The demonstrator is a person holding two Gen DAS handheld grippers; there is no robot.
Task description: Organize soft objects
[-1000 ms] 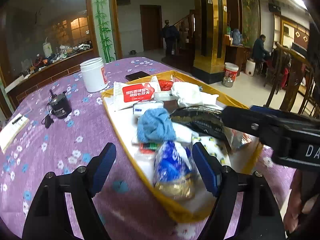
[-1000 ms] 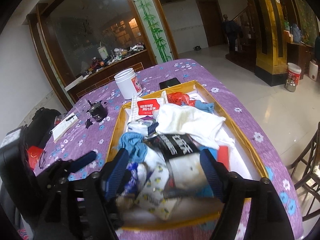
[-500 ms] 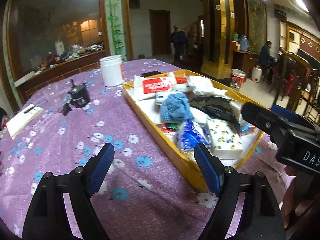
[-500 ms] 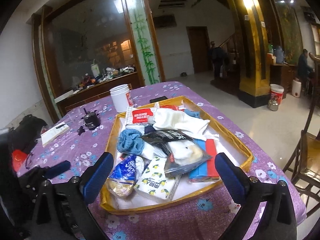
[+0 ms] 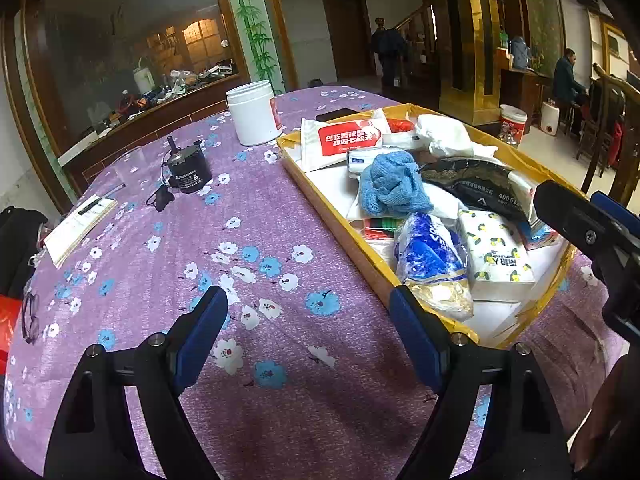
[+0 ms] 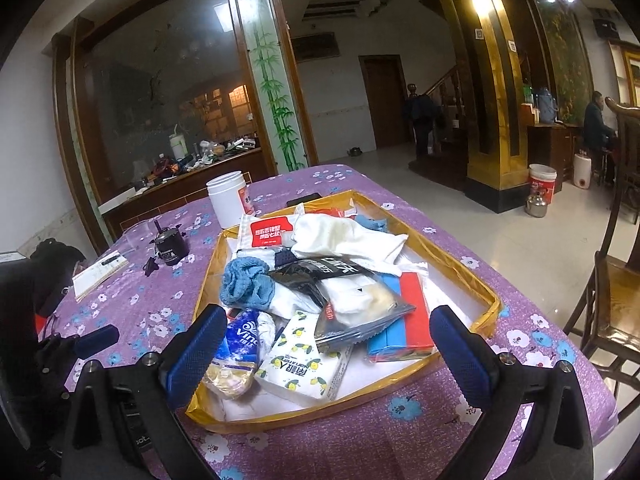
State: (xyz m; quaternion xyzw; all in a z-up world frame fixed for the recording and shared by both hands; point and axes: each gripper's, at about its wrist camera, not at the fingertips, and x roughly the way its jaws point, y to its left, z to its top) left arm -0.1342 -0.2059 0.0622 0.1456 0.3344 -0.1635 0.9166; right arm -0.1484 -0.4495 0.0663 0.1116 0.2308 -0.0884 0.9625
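While spread wide, both grippers' fingers [image 5: 202, 330] [image 6: 460, 346] hold nothing.

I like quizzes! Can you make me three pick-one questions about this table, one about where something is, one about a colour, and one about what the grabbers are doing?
1. Where is the white tub?
A. inside the yellow tray
B. on the purple tablecloth beside the tray
C. on the floor

2. What colour is the fluffy cloth in the yellow tray?
A. blue
B. green
C. orange

3. What are the left gripper and right gripper doing?
A. both squeezing packets
B. one holds the cloth
C. both open and empty

Answers:
1 B, it stands on the purple tablecloth just outside the tray's corner.
2 A, it is light blue.
3 C, each one's jaws are wide apart with nothing between.
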